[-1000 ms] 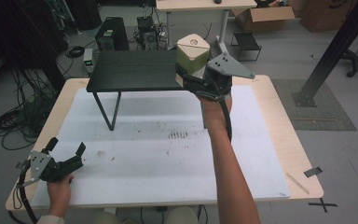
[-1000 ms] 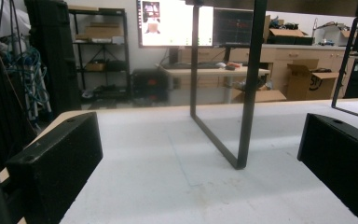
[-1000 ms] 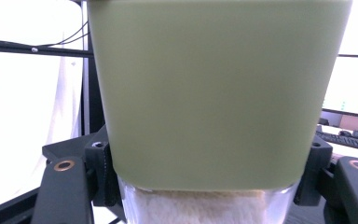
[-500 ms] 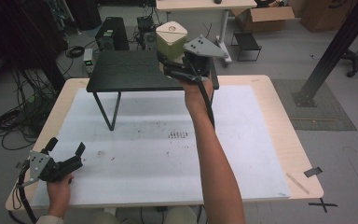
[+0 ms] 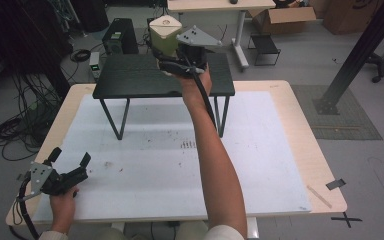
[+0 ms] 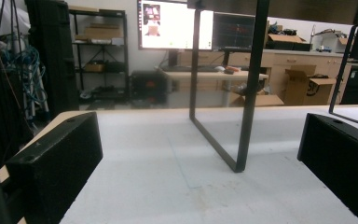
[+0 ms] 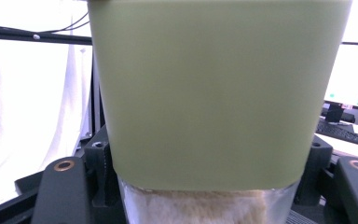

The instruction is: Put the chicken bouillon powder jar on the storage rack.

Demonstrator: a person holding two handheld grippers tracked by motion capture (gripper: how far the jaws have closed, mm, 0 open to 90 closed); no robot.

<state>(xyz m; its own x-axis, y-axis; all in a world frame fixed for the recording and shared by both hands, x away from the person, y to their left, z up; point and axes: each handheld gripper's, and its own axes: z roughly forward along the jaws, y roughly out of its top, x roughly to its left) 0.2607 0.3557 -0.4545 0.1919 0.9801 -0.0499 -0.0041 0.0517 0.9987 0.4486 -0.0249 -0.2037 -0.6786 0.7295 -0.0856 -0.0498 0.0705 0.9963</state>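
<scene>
An olive-green container (image 5: 165, 35) with a pale lid is held high above the black raised shelf (image 5: 130, 80), with my right gripper (image 5: 172, 59) shut on it. In the right gripper view the green body (image 7: 216, 88) looms close, with a clear lower part holding something pale and grainy (image 7: 196, 207) between the jaws. My left gripper (image 5: 70, 162) rests open near the table's front left corner. In the left gripper view its black fingers (image 6: 51, 163) stand wide apart with nothing between them, facing a shelf leg (image 6: 247, 116).
A white mat (image 5: 260, 165) covers the wooden table (image 5: 320, 165). The black shelf stands on thin metal legs at the back. Cables, a computer tower (image 5: 120, 37) and a cardboard box (image 5: 280, 17) lie beyond the table. A black post (image 5: 360, 50) rises at right.
My right gripper has carried the green container from the shelf's right end leftward and farther back, raising it over the shelf. The left gripper has stayed put.
</scene>
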